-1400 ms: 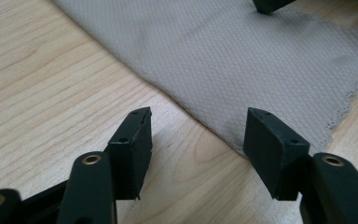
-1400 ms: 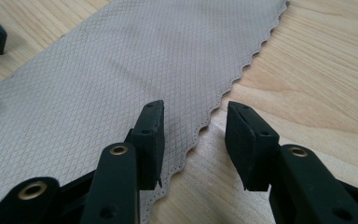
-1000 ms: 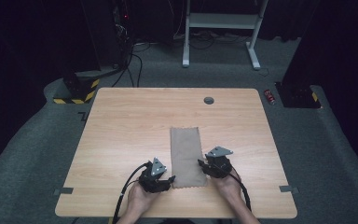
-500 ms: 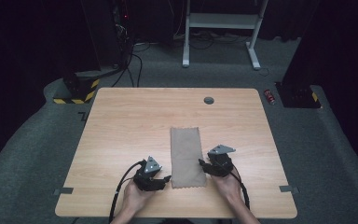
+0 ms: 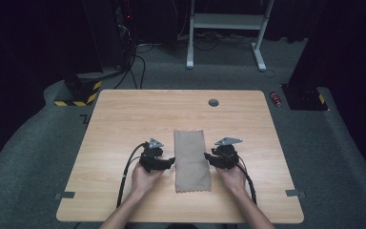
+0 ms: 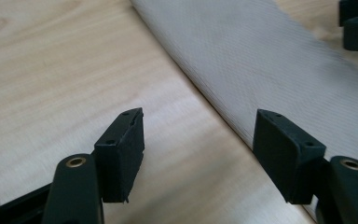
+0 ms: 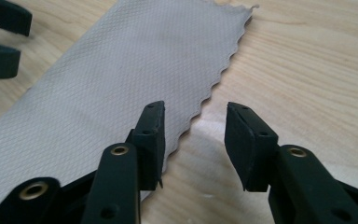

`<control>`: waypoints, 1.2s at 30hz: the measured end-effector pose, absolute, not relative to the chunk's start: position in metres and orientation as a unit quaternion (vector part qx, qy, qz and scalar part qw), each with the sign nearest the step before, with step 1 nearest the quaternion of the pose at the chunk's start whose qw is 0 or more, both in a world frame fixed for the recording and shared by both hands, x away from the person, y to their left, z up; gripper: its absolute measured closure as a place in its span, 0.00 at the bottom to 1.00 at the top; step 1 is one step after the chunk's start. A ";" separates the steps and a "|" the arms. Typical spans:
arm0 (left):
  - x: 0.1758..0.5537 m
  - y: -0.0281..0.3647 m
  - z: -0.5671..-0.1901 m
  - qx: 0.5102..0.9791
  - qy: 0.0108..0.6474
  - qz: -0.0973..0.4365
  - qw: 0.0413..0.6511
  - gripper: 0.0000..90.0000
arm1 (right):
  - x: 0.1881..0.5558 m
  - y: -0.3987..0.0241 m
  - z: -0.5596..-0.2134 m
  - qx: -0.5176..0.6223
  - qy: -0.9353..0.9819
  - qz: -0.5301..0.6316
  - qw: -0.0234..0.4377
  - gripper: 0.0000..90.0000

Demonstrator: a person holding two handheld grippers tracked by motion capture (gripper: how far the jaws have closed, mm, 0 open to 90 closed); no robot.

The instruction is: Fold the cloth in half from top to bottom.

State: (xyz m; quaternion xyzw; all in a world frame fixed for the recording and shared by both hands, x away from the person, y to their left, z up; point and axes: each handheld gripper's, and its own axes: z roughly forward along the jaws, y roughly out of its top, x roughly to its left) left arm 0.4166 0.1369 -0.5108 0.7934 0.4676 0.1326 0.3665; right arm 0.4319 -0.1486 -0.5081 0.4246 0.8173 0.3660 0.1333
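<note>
A grey-beige cloth (image 5: pixel 191 160), folded into a long strip, lies flat on the wooden table (image 5: pixel 124 124) near the person's side. My left gripper (image 5: pixel 170 162) sits at the cloth's left edge, and its jaws have just been opening. In the left gripper view the left gripper (image 6: pixel 199 114) is open, with the cloth (image 6: pixel 261 56) edge running under the gap. My right gripper (image 5: pixel 208 157) is at the right edge, and its jaws have just been closing. In the right gripper view the right gripper (image 7: pixel 196 106) straddles the zigzag edge of the cloth (image 7: pixel 121 70), pads apart from it.
A round cable hole (image 5: pixel 213 102) sits near the table's far edge. Each gripper trails a black cable toward the near edge. Beyond the table are dark carpet, a white desk frame (image 5: pixel 224 21) and a yellow-black striped block (image 5: pixel 76 93).
Both grippers have moved away from the person along the cloth's long edges, the left one farther. The cloth has not shifted.
</note>
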 end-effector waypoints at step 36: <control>0.508 0.125 -0.503 0.760 0.523 0.124 0.366 0.46 | 0.496 -0.127 -0.500 0.454 0.803 0.361 0.137 0.78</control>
